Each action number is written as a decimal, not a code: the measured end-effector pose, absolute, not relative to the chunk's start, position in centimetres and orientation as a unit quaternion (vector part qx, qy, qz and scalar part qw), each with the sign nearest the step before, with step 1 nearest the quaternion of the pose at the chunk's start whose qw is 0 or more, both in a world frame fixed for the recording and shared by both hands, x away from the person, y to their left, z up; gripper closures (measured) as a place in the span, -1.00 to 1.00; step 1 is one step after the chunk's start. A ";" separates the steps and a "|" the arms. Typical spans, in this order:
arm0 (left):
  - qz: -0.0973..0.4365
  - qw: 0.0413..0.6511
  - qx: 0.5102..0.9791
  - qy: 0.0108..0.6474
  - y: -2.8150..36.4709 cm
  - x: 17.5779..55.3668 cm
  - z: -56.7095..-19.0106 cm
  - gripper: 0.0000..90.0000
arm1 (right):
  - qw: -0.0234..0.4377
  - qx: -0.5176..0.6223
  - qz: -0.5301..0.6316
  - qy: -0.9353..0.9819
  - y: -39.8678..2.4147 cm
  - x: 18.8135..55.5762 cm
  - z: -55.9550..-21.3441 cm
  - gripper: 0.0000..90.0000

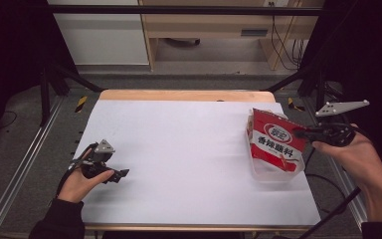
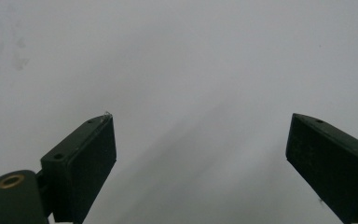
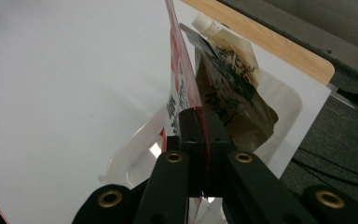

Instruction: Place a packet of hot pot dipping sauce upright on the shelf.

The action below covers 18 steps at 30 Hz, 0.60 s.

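High view: fixed above near edge, facing forward and down over the white surface [image 1: 179,149]. Gripper views: close, along each pair of tongs; all share that surface.

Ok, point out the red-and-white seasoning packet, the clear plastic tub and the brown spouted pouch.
red-and-white seasoning packet [image 1: 276,139]: high view, printed front face.
clear plastic tub [image 3: 286,100]: right gripper view, far rim.
brown spouted pouch [image 3: 233,100]: right gripper view, its body.

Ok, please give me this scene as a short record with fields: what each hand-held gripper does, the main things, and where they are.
left hand-held gripper: open, holds nothing, low over the white sheet at its near left
right hand-held gripper: shut on the red packet, gripping its edge
red packet: upright, in the clear tub
brown pouch: in the same tub, behind the packet
clear tub: on the sheet, right side
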<state>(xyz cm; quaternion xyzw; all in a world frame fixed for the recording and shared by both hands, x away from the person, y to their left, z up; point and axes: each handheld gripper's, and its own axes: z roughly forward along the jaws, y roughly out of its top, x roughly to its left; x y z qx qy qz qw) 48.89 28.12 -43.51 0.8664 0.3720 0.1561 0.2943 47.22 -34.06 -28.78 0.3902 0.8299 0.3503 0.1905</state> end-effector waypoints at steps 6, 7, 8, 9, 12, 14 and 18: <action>0.162 0.296 0.863 0.377 28.4 49.0 -43.6 -0.81 | 0.187 0.400 0.328 0.835 -35.0 46.8 -29.1 0.99; 0.162 0.296 0.863 0.377 28.4 49.0 -43.6 -0.81 | 0.188 0.401 0.328 0.835 -35.2 46.7 -29.2 0.99; 0.163 0.296 0.862 0.377 28.4 49.0 -43.7 -0.81 | 0.188 0.402 0.324 0.836 -35.3 46.7 -29.4 0.99; 0.161 0.294 0.863 0.377 28.4 49.0 -43.7 -0.81 | 0.189 0.404 0.321 0.836 -35.5 46.6 -29.5 0.99; 0.161 0.296 0.862 0.379 28.3 49.0 -43.8 -0.81 | 0.187 0.408 0.319 0.834 -35.9 46.3 -29.8 0.99; 0.160 0.294 0.863 0.378 28.4 49.0 -43.9 -0.81 | 0.187 0.413 0.315 0.834 -36.2 46.2 -30.1 0.98; 0.160 0.292 0.863 0.379 28.4 49.0 -43.9 -0.81 | 0.186 0.414 0.312 0.835 -36.6 46.0 -30.4 0.96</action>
